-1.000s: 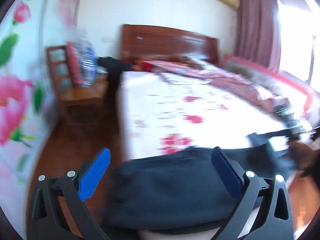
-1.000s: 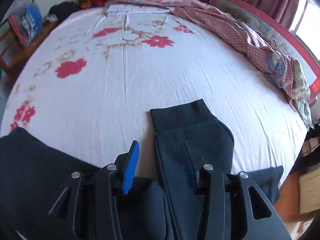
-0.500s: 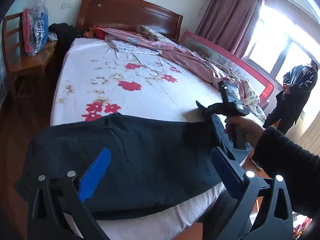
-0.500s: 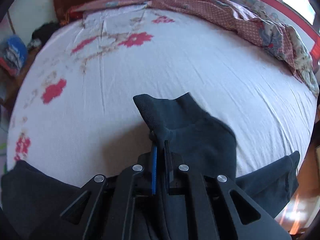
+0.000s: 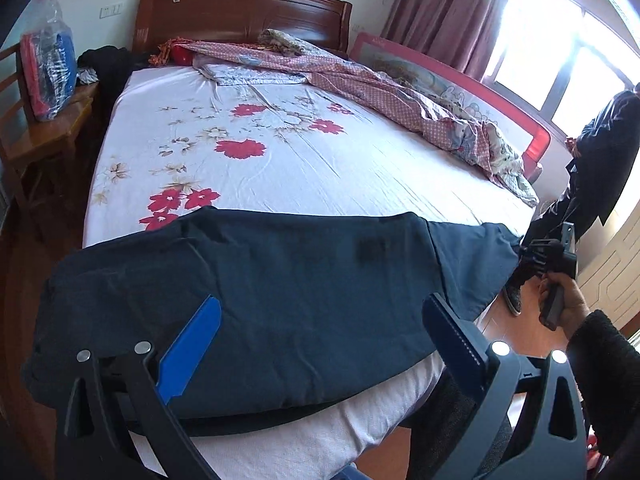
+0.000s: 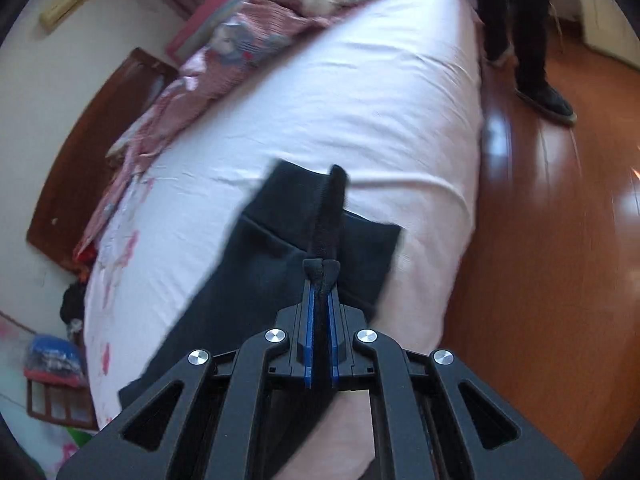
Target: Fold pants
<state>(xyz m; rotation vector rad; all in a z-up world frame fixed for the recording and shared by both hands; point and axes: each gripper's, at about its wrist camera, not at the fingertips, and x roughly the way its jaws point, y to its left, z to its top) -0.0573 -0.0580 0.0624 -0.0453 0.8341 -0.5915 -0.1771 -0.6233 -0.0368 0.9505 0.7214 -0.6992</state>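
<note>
Two grippers at work: right gripper (image 6: pixel 320 276) pinches the ribbed cuff of dark navy fabric pants (image 5: pixel 280 292) spread across the lower frame on the floral white bedsheet (image 5: pixel 280 160), left gripper (image 5: pixel 320 344) jaws spread above them, mid leg-fold, next likely carrying the cuff toward the waistband.

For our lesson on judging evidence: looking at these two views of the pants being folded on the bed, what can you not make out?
- Left wrist view: the near edge of the pants is covered by the open left tool.
- Right wrist view: motion blur smears the quilt; the cuff section pinched inside the shut right tool is hidden by its pads.
- Both views: the bystander is cut off by the frame edge.
</note>
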